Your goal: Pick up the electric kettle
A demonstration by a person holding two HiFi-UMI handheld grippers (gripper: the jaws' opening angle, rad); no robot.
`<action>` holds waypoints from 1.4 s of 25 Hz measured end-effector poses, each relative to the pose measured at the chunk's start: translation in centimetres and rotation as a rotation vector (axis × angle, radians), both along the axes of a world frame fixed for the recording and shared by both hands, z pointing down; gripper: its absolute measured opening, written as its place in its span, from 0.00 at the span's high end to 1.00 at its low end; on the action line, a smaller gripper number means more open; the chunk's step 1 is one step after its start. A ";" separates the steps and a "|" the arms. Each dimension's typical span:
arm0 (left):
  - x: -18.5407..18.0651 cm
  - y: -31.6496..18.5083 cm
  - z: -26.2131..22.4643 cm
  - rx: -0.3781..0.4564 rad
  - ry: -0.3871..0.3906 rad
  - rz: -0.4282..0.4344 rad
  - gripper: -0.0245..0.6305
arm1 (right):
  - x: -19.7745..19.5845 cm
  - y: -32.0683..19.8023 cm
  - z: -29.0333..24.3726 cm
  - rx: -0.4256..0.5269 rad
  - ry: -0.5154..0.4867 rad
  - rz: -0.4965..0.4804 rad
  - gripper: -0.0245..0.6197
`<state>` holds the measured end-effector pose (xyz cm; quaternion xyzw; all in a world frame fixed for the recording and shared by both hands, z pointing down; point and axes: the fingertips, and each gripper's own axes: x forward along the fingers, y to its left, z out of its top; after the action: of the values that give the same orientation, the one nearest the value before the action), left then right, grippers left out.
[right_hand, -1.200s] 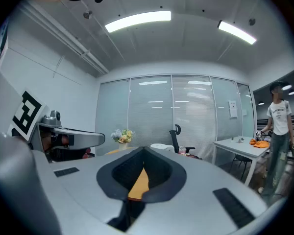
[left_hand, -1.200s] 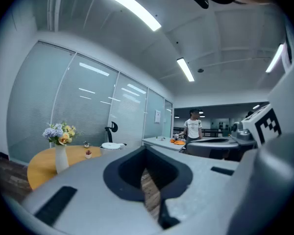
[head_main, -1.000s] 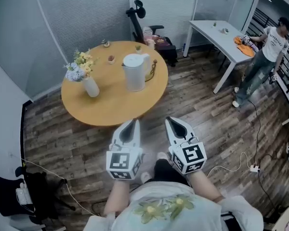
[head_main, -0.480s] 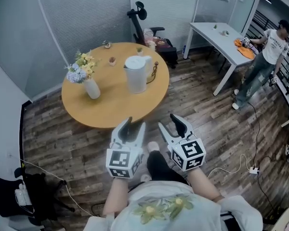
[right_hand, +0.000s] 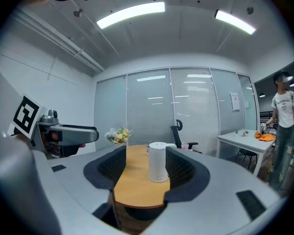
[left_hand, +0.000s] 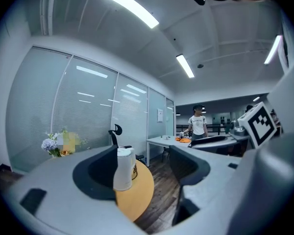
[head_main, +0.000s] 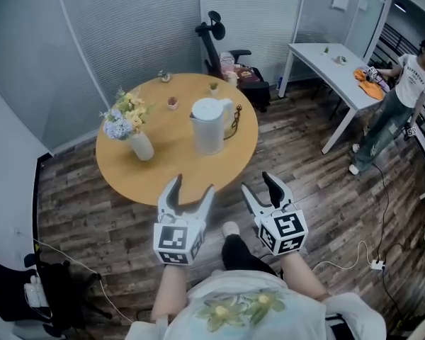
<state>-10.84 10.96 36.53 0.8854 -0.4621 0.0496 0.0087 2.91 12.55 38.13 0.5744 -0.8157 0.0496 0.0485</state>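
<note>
The white electric kettle (head_main: 210,125) stands upright on the round wooden table (head_main: 163,172), right of its middle. Both grippers hover short of the table's near edge, well away from the kettle. My left gripper (head_main: 191,188) has its jaws opening wide, with nothing between them. My right gripper (head_main: 261,186) is beside it, its jaws also opening and empty. In the left gripper view the kettle (left_hand: 123,169) shows far off beside the left jaw. In the right gripper view the kettle (right_hand: 158,161) stands far off in the gap between the jaws.
A white vase of flowers (head_main: 140,146) stands at the table's left, with small pots (head_main: 172,103) near its far edge. An office chair (head_main: 216,41) is behind the table. A white desk (head_main: 333,62) and a standing person (head_main: 397,101) are at the right. Cables (head_main: 372,264) lie on the floor.
Both grippers' jaws have gone from shut to wide open. Both hands have moved forward, closer to the table's near edge.
</note>
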 end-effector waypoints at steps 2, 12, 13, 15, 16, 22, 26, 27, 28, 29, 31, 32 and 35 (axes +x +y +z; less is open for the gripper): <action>0.0 -1.5 0.3 -0.019 0.009 -0.004 0.49 | 0.4 -1.4 0.5 -0.013 0.008 -0.004 0.58; 0.2 -9.2 1.9 -0.081 -0.041 -0.041 0.49 | 1.8 -9.3 1.4 -0.027 0.001 -0.022 0.58; 0.2 -10.1 2.3 -0.091 -0.048 -0.044 0.49 | 1.9 -10.2 1.5 -0.030 0.002 -0.026 0.58; 0.2 -11.7 2.9 -0.109 -0.060 -0.050 0.49 | 2.0 -11.8 1.7 -0.037 0.009 -0.033 0.58; 0.2 -12.5 3.2 -0.116 -0.066 -0.054 0.49 | 2.1 -12.7 1.8 -0.042 0.013 -0.035 0.58; 0.0 -17.4 4.6 -0.148 -0.076 -0.090 0.49 | 2.9 -17.7 2.3 -0.062 0.028 -0.058 0.58; -0.2 -20.4 5.1 -0.169 -0.079 -0.126 0.49 | 3.5 -21.1 2.9 -0.069 0.039 -0.078 0.58; -0.2 -21.0 5.5 -0.176 -0.080 -0.133 0.49 | 3.7 -21.8 3.1 -0.074 0.043 -0.082 0.58; -0.2 -21.6 5.8 -0.186 -0.082 -0.139 0.49 | 3.9 -22.6 3.3 -0.077 0.048 -0.086 0.58; -0.2 -22.2 6.2 -0.196 -0.082 -0.146 0.49 | 4.1 -23.3 3.4 -0.079 0.054 -0.090 0.58; -0.2 -23.3 6.6 -0.215 -0.079 -0.161 0.49 | 4.4 -24.8 3.8 -0.084 0.064 -0.099 0.58; -0.1 -23.9 6.8 -0.223 -0.075 -0.165 0.49 | 4.5 -25.5 4.0 -0.087 0.068 -0.104 0.58; 0.3 -25.3 7.6 -0.262 -0.053 -0.172 0.49 | 4.9 -27.3 4.6 -0.097 0.079 -0.121 0.58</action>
<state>-10.54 -14.38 44.11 0.8322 -0.5258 0.1320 0.1163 7.80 -14.78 42.78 0.5225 -0.8429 0.0635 0.1113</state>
